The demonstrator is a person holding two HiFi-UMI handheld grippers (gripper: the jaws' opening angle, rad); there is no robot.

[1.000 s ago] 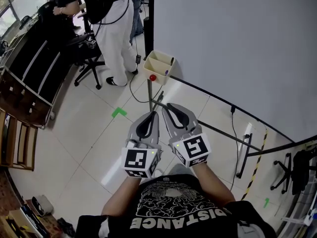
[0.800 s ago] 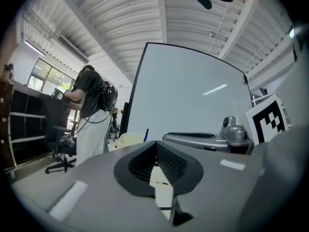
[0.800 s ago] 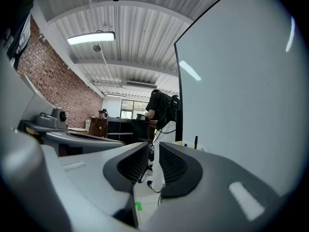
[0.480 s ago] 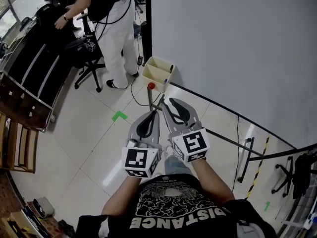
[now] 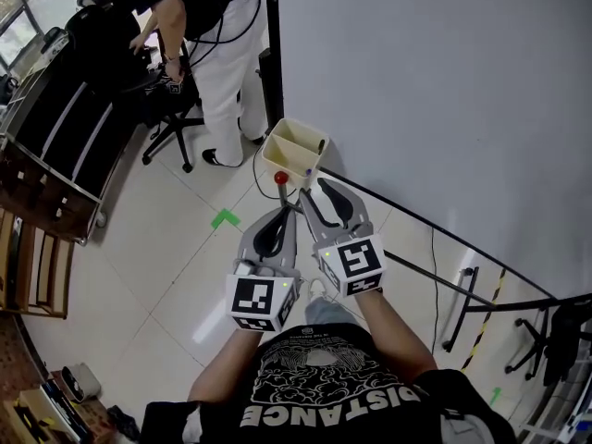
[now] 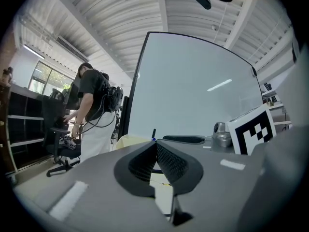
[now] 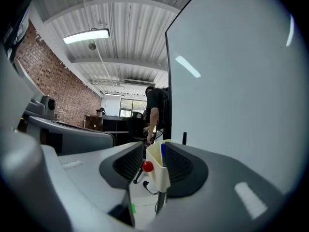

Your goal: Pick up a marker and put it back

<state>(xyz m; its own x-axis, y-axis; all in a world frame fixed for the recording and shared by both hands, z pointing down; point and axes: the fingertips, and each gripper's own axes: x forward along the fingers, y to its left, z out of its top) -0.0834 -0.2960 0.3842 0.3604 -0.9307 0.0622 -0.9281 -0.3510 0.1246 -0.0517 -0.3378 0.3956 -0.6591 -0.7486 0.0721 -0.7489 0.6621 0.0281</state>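
Opening right fingers (image 7: 181, 163) stand seemingly clear of marker (image 7: 162, 154).

- Two markers (image 5: 321, 143): one black-capped, one blue (image 5: 308, 170).
- One cream bin (image 5: 277, 139), two compartments.
- One red knob (image 5: 280, 178).
- One whiteboard (image 5: 435, 91).
- One bystander (image 5: 217, 35).
- Two green tape marks (image 5: 223, 218) on the floor.

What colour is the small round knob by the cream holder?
The knob is red, clearest in the right gripper view.
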